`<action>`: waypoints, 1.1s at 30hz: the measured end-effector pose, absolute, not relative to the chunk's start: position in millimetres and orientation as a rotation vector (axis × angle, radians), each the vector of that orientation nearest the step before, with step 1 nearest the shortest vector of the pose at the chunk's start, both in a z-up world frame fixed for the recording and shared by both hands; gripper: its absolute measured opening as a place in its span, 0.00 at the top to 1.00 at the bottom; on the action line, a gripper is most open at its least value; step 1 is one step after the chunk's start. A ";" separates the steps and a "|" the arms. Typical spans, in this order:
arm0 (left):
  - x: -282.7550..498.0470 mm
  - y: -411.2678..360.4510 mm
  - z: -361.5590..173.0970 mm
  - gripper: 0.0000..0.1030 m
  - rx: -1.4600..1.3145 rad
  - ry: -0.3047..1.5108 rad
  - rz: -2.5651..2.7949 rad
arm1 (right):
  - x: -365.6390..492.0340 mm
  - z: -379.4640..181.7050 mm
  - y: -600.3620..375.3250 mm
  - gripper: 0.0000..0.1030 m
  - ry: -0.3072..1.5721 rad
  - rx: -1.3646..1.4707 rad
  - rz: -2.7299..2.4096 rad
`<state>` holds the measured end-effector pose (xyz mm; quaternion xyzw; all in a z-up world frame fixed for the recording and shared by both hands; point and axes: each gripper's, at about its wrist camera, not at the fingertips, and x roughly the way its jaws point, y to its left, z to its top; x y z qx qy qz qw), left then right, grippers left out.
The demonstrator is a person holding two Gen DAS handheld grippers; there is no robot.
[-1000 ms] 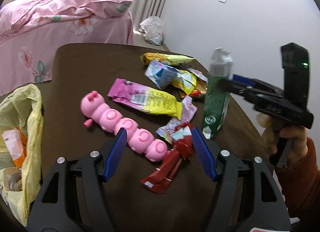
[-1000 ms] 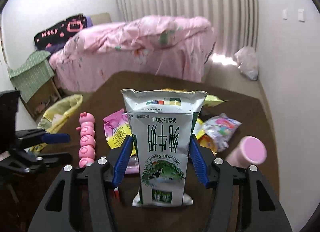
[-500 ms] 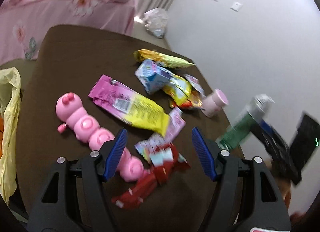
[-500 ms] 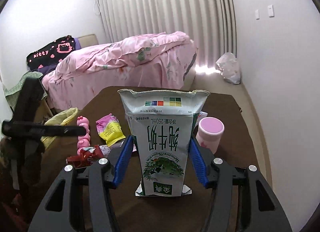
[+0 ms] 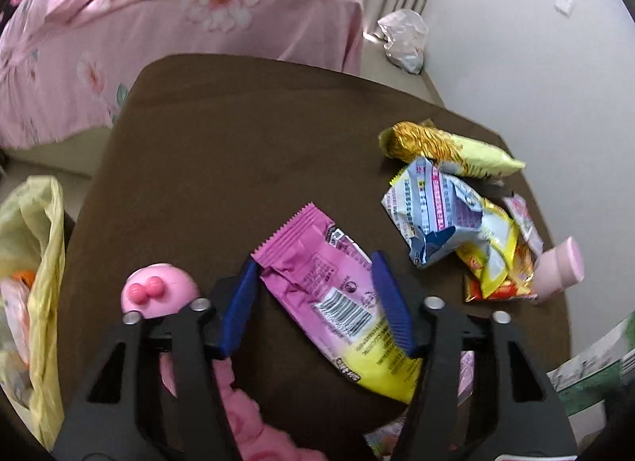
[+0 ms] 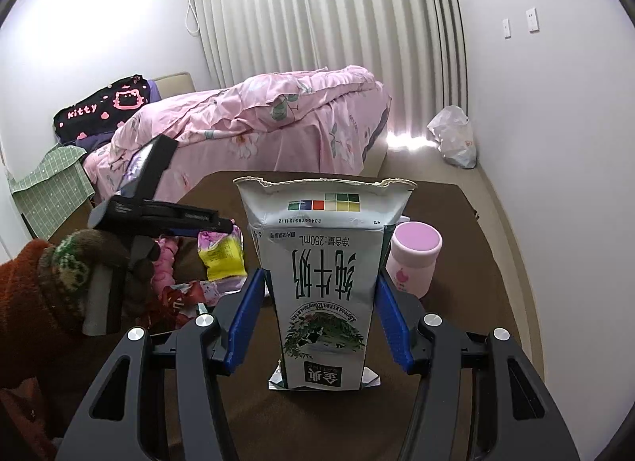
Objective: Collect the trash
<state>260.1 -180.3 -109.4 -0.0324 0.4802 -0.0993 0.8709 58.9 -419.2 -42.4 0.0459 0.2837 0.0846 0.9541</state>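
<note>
— Since a second ago, left tongs (image 5: 313,302) have swung from the red wrapper to over the pink-and-yellow wrapper (image 5: 337,302), mid-surface (image 5: 222,151).
— Spread?
— Yes, straddling it. Right tongs (image 6: 319,318) still pinch the milk carton (image 6: 323,282), upside down, lifted.
— Pink cup (image 6: 412,258)?
— Right edge.

The milk carton (image 6: 323,282), held upside down, reads "纯牛奶", "250mL", "金典 SATINE" and "234567891011 12". The black blanket (image 6: 104,108) behind it says "Kitty".
</note>
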 end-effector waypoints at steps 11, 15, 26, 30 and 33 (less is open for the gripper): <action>212.5 -175.8 -84.0 0.85 -0.070 0.889 -0.382 | 57.2 -44.4 -424.5 0.49 0.574 0.128 0.178; 199.7 -171.2 -66.8 0.86 -0.074 0.838 -0.396 | 55.9 -44.2 -423.5 0.49 0.575 0.132 0.178; 168.8 -163.7 -23.9 0.89 -0.021 0.672 -0.408 | 45.8 -29.5 -422.8 0.49 0.532 0.104 0.157; 156.2 -154.4 -8.4 0.91 -0.044 0.613 -0.415 | 41.8 -25.2 -424.1 0.49 0.528 0.103 0.144; 146.9 -147.3 2.2 0.92 -0.042 0.568 -0.404 | 38.5 -22.5 -424.2 0.49 0.526 0.112 0.146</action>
